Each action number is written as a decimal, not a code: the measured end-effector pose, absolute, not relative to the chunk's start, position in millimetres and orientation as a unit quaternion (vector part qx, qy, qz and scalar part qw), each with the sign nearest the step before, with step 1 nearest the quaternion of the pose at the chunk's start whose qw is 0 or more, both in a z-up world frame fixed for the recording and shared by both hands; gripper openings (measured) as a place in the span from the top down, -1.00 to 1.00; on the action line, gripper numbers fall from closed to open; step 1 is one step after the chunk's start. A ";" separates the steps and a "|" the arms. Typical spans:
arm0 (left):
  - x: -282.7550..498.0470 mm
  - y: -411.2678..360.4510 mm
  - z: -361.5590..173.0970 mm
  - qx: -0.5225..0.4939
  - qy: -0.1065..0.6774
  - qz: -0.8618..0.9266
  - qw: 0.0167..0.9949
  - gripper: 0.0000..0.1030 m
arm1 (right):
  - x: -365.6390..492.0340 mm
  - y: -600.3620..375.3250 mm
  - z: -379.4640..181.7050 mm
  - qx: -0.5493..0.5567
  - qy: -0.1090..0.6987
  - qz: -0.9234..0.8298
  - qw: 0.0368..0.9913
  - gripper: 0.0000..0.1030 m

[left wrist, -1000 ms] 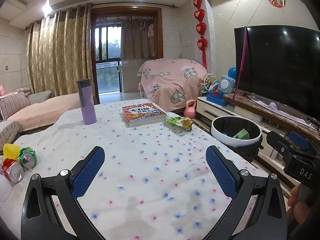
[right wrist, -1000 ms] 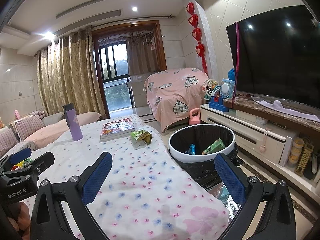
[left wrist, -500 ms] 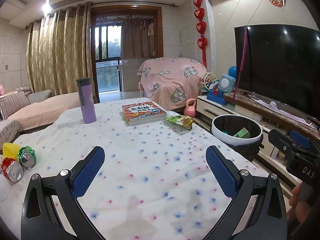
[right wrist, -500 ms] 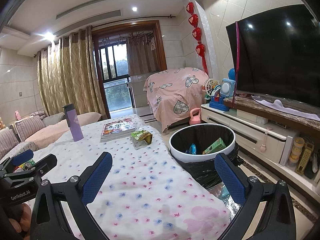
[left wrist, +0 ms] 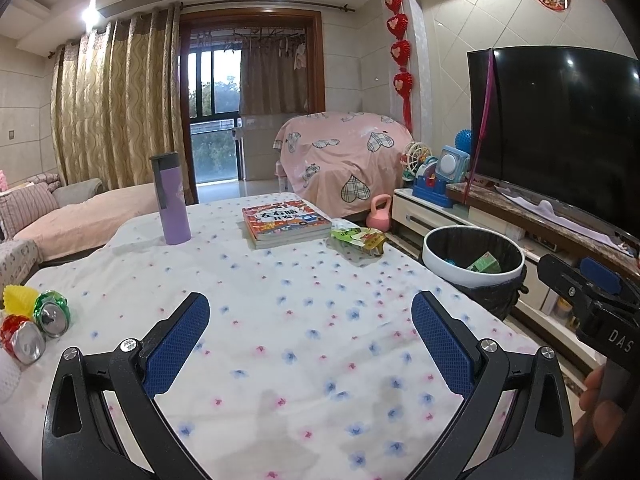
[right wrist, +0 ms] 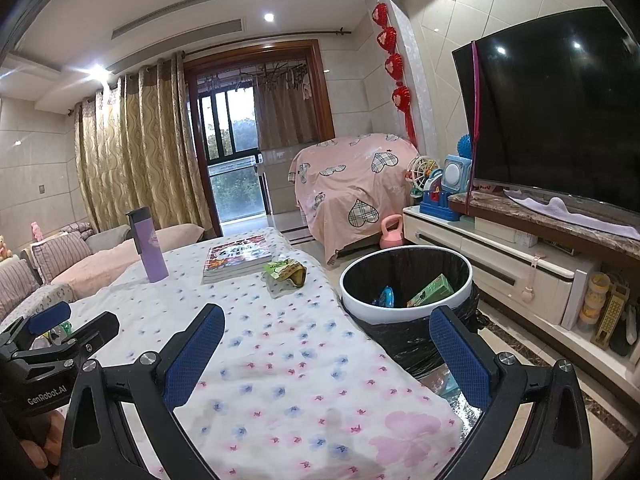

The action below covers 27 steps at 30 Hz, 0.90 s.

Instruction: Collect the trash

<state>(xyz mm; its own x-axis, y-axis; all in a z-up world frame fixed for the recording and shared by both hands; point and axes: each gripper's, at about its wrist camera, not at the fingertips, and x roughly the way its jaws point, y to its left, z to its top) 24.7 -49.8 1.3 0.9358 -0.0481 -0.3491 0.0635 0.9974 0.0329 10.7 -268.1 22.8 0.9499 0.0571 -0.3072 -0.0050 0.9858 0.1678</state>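
a table in a flower-print cloth (left wrist: 304,320) carries a purple bottle (left wrist: 171,200); stacked books (left wrist: 286,220); a green snack wrapper (left wrist: 358,236); crushed cans (left wrist: 36,328) at its left edge

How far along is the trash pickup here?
Partly done: the bin already holds a green carton and a blue item. Nothing in hand; left gripper and right gripper are open. Left: wrapper and cans on the table.

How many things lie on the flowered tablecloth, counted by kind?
Crushed cans: 2
Yellow crumpled piece: 1
Snack wrapper: 1
Purple bottle: 1
Books, stacked: 2, as far as visible
Total: 7
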 end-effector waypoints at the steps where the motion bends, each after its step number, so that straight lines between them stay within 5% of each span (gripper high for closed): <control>1: 24.9 -49.7 0.8 0.022 0.177 -0.029 0.984 -1.00 | 11.0 -268.1 22.7 0.083 0.157 0.016 0.984 -1.00; 27: 31.0 -50.9 -5.1 0.021 0.186 -0.033 0.982 -1.00 | 7.5 -264.4 23.4 0.083 0.160 0.017 0.983 -1.00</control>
